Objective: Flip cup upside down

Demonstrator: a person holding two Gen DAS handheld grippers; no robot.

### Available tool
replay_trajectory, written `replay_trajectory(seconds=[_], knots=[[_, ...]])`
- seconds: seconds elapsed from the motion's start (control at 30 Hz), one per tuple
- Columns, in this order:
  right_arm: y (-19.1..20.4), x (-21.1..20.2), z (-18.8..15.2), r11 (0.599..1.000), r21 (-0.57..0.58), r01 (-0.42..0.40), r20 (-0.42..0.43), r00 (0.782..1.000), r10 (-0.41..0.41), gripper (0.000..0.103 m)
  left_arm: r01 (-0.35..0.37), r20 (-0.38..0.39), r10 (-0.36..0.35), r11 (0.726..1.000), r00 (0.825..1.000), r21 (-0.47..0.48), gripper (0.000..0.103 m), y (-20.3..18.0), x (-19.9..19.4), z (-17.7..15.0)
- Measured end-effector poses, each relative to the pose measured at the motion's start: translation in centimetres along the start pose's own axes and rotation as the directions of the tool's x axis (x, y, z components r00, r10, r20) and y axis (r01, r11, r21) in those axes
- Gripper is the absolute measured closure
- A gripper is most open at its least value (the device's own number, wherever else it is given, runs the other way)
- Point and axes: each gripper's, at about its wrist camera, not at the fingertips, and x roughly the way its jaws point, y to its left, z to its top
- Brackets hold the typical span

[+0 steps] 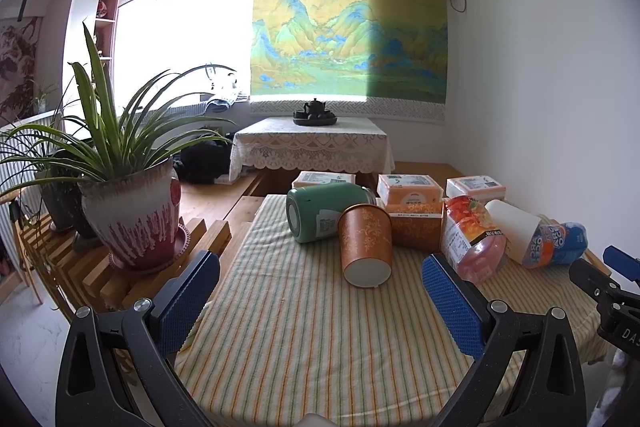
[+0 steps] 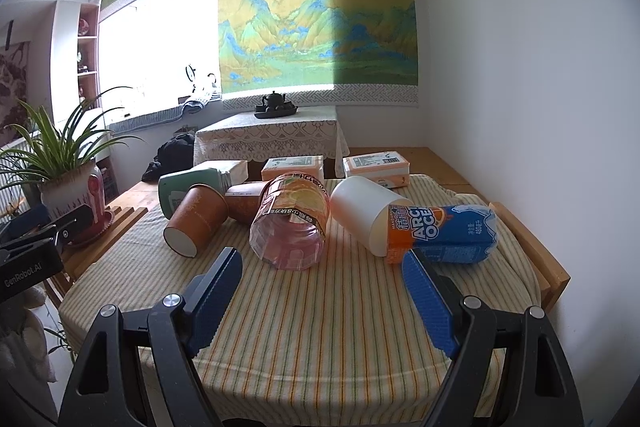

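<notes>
While orange cup (image 1: 365,245) lies sideways, both hand-held grippers gape, empty.

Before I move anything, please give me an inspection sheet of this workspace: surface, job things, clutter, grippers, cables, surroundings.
Surface: striped cloth covers the table.
Job's things: orange paper cup lies on its side, base toward the camera, leaning on the green can.
Clutter: clear pink jar, white cup, blue-orange bottle, tissue packs.
Grippers: left gripper open, empty; right gripper open, empty.
Cables: nothing seen on the table.
Surroundings: potted plant at left.
</notes>
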Motion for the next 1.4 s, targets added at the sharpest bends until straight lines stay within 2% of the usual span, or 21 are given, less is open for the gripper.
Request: replay_trajectory(seconds=[1.4], knots=[[-0.11, 0.88, 0.18, 0.999, -0.004, -0.035, -0.043, 0.998, 0.035, 0.024, 0.012, -0.017, -0.012, 1.0, 1.0, 0.004, 0.0, -0.09, 0.88, -0.04]])
